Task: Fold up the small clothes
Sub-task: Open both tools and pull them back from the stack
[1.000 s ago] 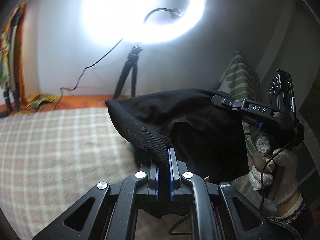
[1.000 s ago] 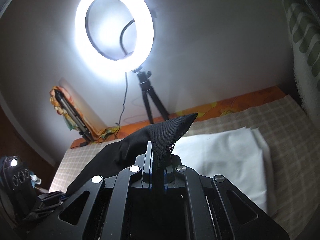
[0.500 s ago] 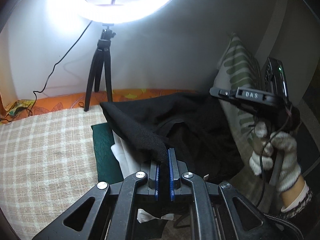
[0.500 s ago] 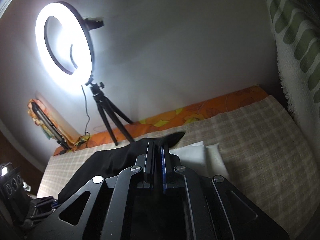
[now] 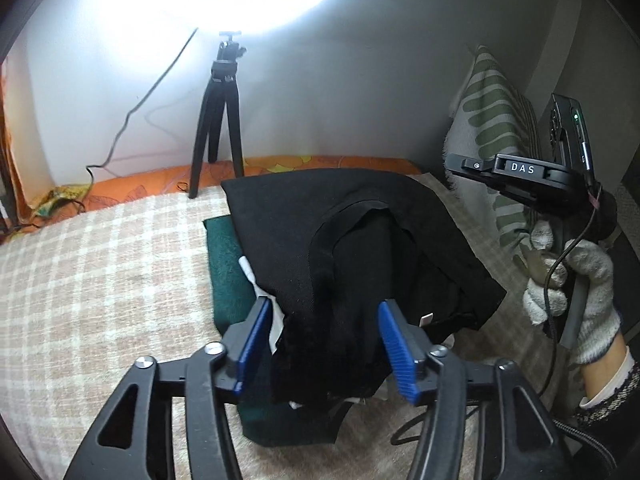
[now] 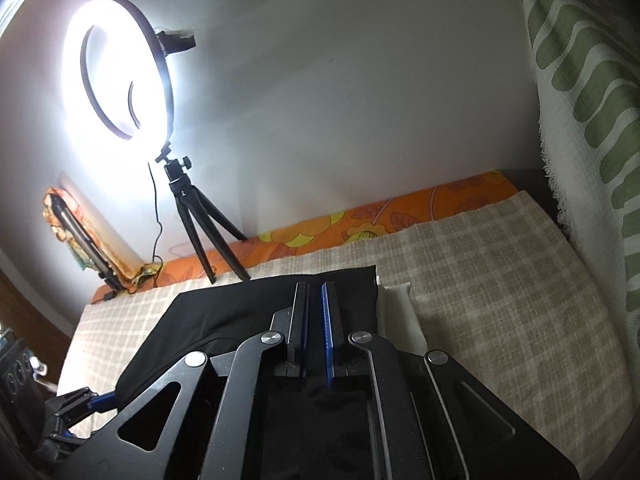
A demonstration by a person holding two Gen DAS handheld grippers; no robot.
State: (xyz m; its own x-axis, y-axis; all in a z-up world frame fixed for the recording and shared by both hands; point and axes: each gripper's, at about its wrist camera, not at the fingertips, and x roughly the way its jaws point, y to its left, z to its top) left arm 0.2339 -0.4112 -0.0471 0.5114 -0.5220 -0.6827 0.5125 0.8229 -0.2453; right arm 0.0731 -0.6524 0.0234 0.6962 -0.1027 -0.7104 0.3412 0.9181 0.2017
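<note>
A black garment (image 5: 320, 220) lies folded on a stack of a dark green cloth (image 5: 224, 264) and a white cloth (image 5: 250, 270) on the bed. My left gripper (image 5: 323, 302) is opening, its blue pads (image 5: 256, 332) wide apart on either side of the garment's near edge without pressing it. My right gripper (image 6: 314, 285) stands shut just over the garment (image 6: 240, 308) near its far corner. In the left wrist view the right gripper (image 5: 450, 160), held by a gloved hand (image 5: 580, 288), hangs to the right with no cloth rising to it.
A beige plaid cover (image 5: 100, 280) spreads over the bed. A ring light on a black tripod (image 5: 218, 120) stands at the far edge by the wall, its cable trailing left. A green-striped cushion (image 5: 492, 128) leans at the right. White cloth (image 6: 396, 312) shows beside the garment.
The left jaws have opened and let go of the garment's edge. The garment, held up between both grippers before, now lies flat on the stack. The right gripper has stayed shut.
</note>
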